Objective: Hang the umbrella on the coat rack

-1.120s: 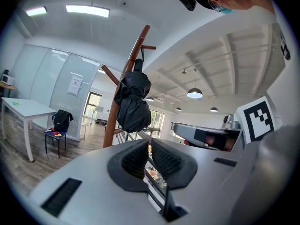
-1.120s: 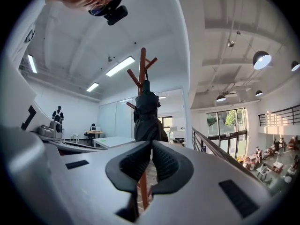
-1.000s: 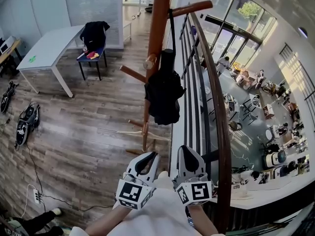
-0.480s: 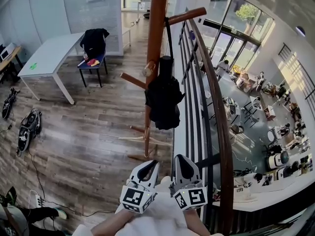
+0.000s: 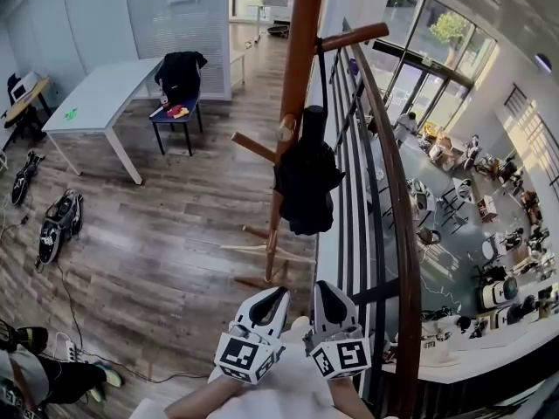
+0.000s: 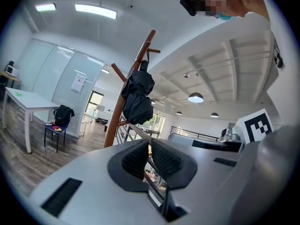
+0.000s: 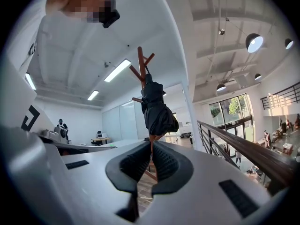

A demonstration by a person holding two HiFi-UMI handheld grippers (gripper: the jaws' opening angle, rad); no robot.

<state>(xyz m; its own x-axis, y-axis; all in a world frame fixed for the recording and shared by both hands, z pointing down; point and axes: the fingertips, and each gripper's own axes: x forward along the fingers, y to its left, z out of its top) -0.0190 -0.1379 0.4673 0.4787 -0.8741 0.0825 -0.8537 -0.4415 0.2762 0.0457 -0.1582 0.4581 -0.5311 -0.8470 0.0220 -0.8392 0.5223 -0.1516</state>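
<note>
A black folded umbrella (image 5: 306, 182) hangs by its strap from an upper peg of the wooden coat rack (image 5: 297, 85). It is apart from both grippers. Low in the head view, close to the body, are my left gripper (image 5: 266, 302) and my right gripper (image 5: 327, 297), side by side and pointing towards the rack. Each is shut with nothing between its pads. The left gripper view has the umbrella (image 6: 137, 100) on the leaning rack (image 6: 123, 111) beyond the closed tips (image 6: 149, 146). In the right gripper view the umbrella (image 7: 157, 109) hangs just above the tips (image 7: 151, 149).
A wooden handrail with dark bars (image 5: 397, 190) runs along the right, over a drop to a lower floor. A white table (image 5: 96, 99) and a blue chair with a black jacket (image 5: 179, 85) stand at the back left. Bags (image 5: 59, 225) and a cable (image 5: 65, 347) lie on the floor.
The head view has shifted a little, so the rack sits further right. Both grippers sit slightly lower in the picture and stay shut. The umbrella hangs as before.
</note>
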